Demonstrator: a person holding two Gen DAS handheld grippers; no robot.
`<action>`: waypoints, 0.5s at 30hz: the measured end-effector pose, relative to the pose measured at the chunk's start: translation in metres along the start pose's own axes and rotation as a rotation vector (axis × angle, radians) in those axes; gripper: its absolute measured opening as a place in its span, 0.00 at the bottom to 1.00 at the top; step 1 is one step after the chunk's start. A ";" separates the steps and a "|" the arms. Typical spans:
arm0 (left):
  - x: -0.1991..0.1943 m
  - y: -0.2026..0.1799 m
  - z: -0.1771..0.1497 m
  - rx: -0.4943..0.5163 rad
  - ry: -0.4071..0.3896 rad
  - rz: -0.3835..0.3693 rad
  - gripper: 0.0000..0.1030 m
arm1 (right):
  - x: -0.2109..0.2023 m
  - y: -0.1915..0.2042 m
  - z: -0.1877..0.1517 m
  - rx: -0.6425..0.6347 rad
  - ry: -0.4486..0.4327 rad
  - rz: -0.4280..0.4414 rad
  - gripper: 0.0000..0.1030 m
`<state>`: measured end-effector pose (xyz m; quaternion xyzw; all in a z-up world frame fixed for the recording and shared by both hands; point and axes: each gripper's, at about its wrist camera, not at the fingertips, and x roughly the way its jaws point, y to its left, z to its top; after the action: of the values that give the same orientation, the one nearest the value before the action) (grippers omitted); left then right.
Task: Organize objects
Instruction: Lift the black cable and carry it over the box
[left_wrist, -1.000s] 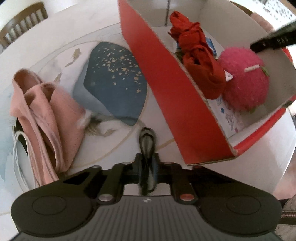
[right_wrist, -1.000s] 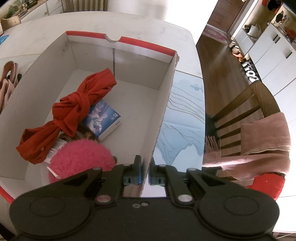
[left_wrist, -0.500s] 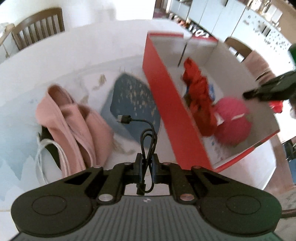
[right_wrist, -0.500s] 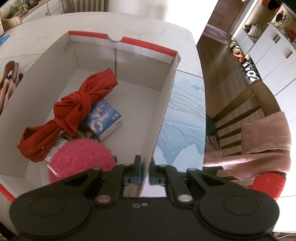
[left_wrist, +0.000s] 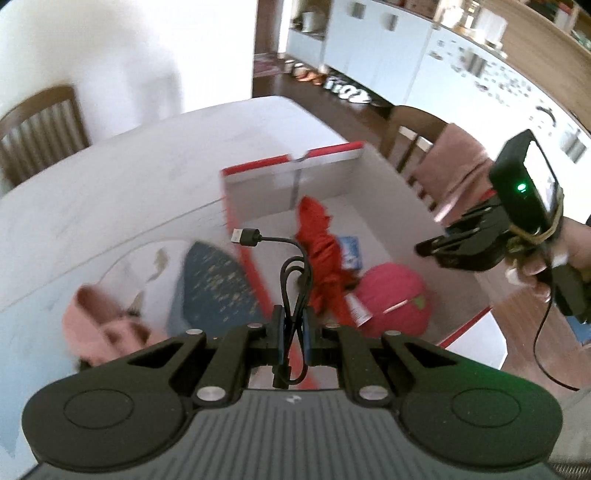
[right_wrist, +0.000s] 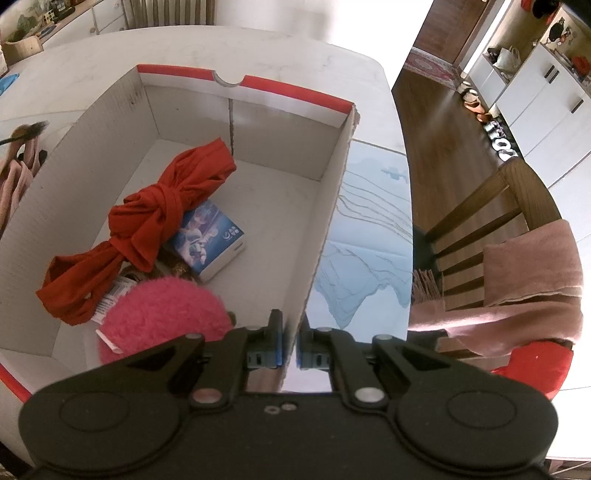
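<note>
A black USB cable (left_wrist: 291, 273) is pinched in my left gripper (left_wrist: 293, 325), which is shut on it; the loops and plug stick up above the table. The red and white cardboard box (left_wrist: 388, 184) stands beyond, holding a knotted red cloth (right_wrist: 166, 199), a fluffy pink ball (right_wrist: 162, 317) and a small blue packet (right_wrist: 210, 236). My right gripper (right_wrist: 290, 343) points down at the box's right wall (right_wrist: 325, 221), shut on its top edge. In the left wrist view a hand holds that right gripper (left_wrist: 424, 249) over the box's right side.
A pink cloth (left_wrist: 96, 325) and a dark blue speckled mat (left_wrist: 210, 291) lie on the white table left of the box. A light blue mat (right_wrist: 369, 236) lies right of it. A wooden chair draped with a pink towel (right_wrist: 517, 266) stands at the table's right edge.
My left gripper has risen well above the table with the black cable in it, so the box and cloth look smaller. The right gripper and the box have not moved.
</note>
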<state>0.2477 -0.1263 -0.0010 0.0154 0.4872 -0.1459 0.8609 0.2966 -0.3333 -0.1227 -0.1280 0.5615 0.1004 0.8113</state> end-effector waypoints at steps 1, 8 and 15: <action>0.004 -0.007 0.005 0.019 0.001 -0.007 0.08 | 0.000 0.001 0.000 -0.002 0.000 0.000 0.05; 0.041 -0.045 0.037 0.108 -0.004 -0.043 0.08 | 0.000 0.005 0.001 -0.005 -0.002 0.005 0.05; 0.088 -0.063 0.059 0.168 0.020 -0.051 0.08 | 0.002 0.003 0.000 0.002 -0.003 0.006 0.05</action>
<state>0.3229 -0.2178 -0.0370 0.0767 0.4821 -0.2081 0.8476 0.2965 -0.3307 -0.1249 -0.1253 0.5606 0.1028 0.8121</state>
